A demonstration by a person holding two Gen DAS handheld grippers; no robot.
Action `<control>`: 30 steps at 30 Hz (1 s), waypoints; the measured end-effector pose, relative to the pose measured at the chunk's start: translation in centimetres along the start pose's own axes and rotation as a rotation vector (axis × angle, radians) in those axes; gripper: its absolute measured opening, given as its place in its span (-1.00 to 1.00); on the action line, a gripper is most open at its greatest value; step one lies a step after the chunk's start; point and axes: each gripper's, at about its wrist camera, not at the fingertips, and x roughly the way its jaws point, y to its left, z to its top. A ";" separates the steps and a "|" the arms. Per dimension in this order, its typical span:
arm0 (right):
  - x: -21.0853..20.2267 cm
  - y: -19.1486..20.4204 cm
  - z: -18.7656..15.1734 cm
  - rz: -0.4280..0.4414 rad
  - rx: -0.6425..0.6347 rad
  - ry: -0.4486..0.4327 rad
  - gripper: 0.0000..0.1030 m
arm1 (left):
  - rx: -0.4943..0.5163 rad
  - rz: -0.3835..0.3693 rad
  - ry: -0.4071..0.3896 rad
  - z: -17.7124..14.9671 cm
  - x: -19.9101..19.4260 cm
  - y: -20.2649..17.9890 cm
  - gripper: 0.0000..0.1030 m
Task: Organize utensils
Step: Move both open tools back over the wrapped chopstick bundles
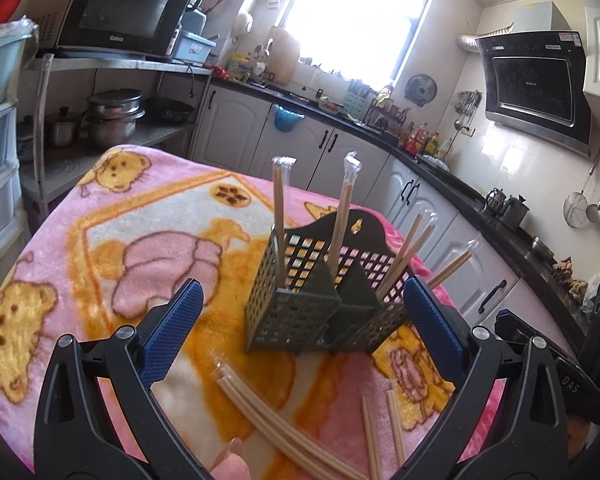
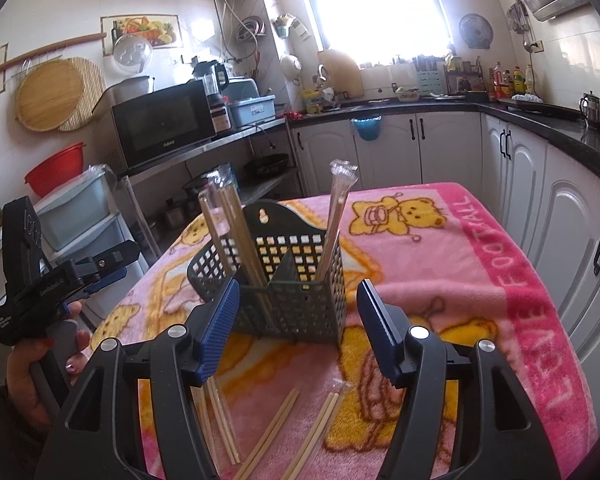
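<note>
Chopsticks (image 1: pixel 278 220) in clear sleeves stand upright in a dark slotted holder (image 2: pixel 296 280), just ahead of both grippers. Left gripper (image 1: pixel 304 308) and right gripper (image 2: pixel 298 320) hang open, empty. Loose chopsticks (image 2: pixel 272 436) lie on the pink blanket (image 2: pixel 440 264) beneath them.

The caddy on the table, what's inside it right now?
The caddy holds wrapped chopstick pairs standing upright or leaning in its compartments, tops sticking out. Its mesh walls and dividers hide their lower ends and the floor. More pairs lie outside on the blanket.
</note>
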 end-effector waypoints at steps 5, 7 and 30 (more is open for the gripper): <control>0.7 0.7 -1.1 0.014 -0.014 0.044 0.16 | -0.013 0.019 0.020 -1.0 0.0 0.9 0.80; 1.0 1.0 -1.6 0.019 -0.021 0.061 0.16 | -0.020 0.026 0.028 -1.2 0.1 1.4 0.80; 4.1 2.6 -6.1 0.053 -0.069 0.235 0.16 | -0.058 0.080 0.149 -5.6 1.5 4.2 0.80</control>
